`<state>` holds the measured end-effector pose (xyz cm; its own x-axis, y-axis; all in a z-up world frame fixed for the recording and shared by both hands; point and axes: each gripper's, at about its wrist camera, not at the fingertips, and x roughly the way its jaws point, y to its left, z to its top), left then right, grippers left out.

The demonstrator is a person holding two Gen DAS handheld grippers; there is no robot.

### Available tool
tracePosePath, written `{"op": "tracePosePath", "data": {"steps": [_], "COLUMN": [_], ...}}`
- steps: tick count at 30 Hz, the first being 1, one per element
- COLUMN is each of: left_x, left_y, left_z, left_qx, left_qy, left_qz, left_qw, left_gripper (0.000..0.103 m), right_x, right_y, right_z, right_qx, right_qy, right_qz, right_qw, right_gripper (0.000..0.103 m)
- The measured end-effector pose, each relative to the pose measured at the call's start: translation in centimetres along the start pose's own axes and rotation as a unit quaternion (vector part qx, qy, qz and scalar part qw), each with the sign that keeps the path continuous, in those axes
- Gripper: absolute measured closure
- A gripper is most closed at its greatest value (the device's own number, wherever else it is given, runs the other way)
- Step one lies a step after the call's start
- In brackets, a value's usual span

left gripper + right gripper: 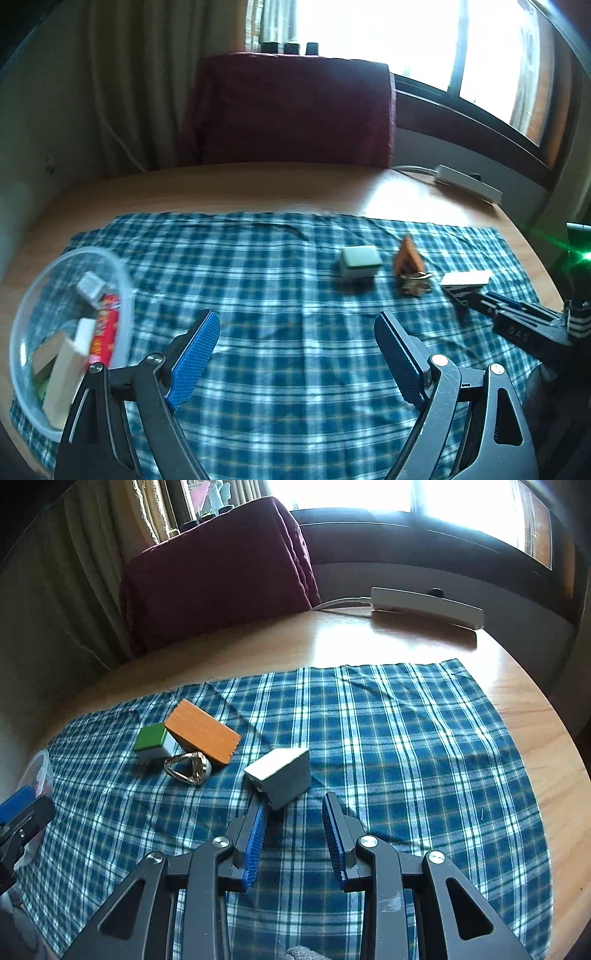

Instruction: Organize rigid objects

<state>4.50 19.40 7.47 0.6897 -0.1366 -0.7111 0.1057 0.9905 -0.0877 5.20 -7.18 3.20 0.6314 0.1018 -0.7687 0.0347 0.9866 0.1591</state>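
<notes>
Left wrist view, going left to right: a clear plastic bowl (70,332) sits at the left edge of the blue plaid cloth (280,295) and already has a few blocks and a red packet in it, so I'd say the sorting is partway done. The left gripper (295,347) is spread wide with nothing between its blue pads, hovering over bare cloth just right of the bowl. Further right there's a green-topped block (360,261), then an orange wooden block (406,254) with a metal ring puzzle (415,284) right against it, then a white block (465,278). In the right wrist view the right gripper (293,819) is released too, jaws open, with the white block (280,775) just ahead, its near corner touching or nearly touching the left pad. Looks to me like the step in hand is lining up on that block. It's sitting skewed, so the next move probably needs a push forward to straddle it squarely, then squeeze and carry it over to the bowl.
</notes>
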Motion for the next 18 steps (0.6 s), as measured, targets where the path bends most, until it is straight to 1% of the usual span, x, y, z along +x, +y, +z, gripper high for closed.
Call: {"op": "tracePosePath", "data": {"steps": [4, 7, 8, 12, 18], "left_x": [1.1, 1.9, 2.3, 3.6, 5.6], "left_y": [-1.8, -3.0, -3.4, -5.1, -7.0], "left_z": [0.9, 1.4, 1.6, 2.0, 2.4], "left_qx": [0.013, 0.021, 0.023, 0.037, 0.047], "left_qy": [0.004, 0.009, 0.011, 0.019, 0.034], "left_qz": [-0.009, -0.012, -0.013, -0.019, -0.033], "left_qw": [0.9999, 0.9997, 0.9996, 0.9990, 0.9978], "left_gripper": [0.017, 0.017, 0.017, 0.017, 0.017], "right_x": [-0.3, -0.1, -0.1, -0.3, 0.2], "right_y": [-0.4, 0.4, 0.5, 0.6, -0.6], "right_z": [-0.4, -0.7, -0.8, -0.9, -0.5], "right_qx": [0.003, 0.005, 0.006, 0.012, 0.024], "right_qy": [0.004, 0.003, 0.002, 0.000, 0.013], "right_qz": [0.005, 0.008, 0.011, 0.012, -0.001], "right_qw": [1.000, 1.000, 1.000, 1.000, 1.000], "right_gripper": [0.070, 0.070, 0.069, 0.059, 0.058]}}
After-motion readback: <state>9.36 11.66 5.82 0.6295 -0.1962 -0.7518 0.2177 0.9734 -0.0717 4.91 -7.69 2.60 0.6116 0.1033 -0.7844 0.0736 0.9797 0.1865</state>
